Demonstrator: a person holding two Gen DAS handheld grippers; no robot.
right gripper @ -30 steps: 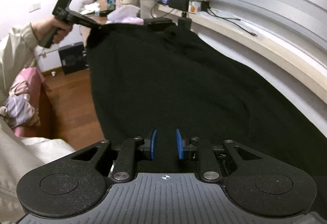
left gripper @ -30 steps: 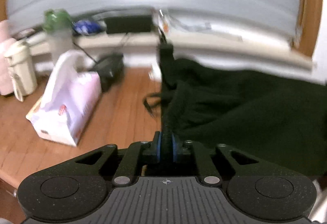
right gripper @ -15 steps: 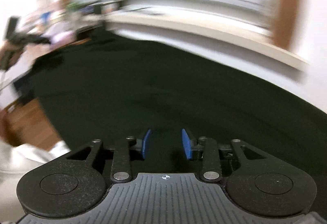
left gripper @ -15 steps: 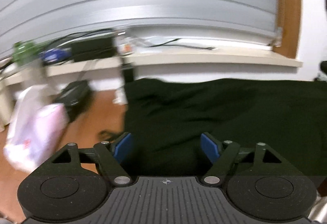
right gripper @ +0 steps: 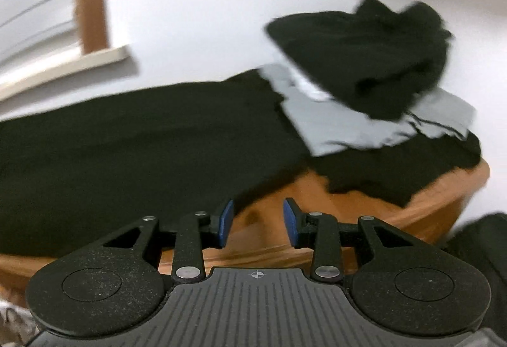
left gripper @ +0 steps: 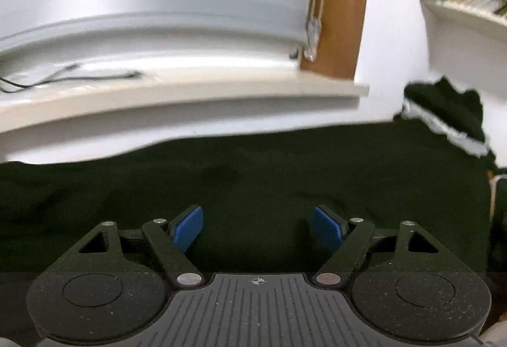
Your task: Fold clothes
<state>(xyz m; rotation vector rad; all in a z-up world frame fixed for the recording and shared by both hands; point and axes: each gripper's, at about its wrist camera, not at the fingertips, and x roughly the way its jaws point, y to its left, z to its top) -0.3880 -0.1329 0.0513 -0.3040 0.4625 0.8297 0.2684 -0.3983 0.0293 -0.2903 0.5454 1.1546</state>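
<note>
Both grippers held nothing: the left gripper (left gripper: 258,228) stood wide, the right gripper (right gripper: 258,222) had just opened partway. Beyond them the large black cloth garment (right gripper: 126,144) lay spread flat on the wooden table (right gripper: 443,188), apparently one fold laid; the crumpled black-and-grey clothes pile (right gripper: 364,87) at the far right looked unfolded.

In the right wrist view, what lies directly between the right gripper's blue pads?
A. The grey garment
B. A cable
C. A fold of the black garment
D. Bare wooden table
D: the right gripper stands open over the bare wooden table, with the black garment edge just left of its pads.
</note>
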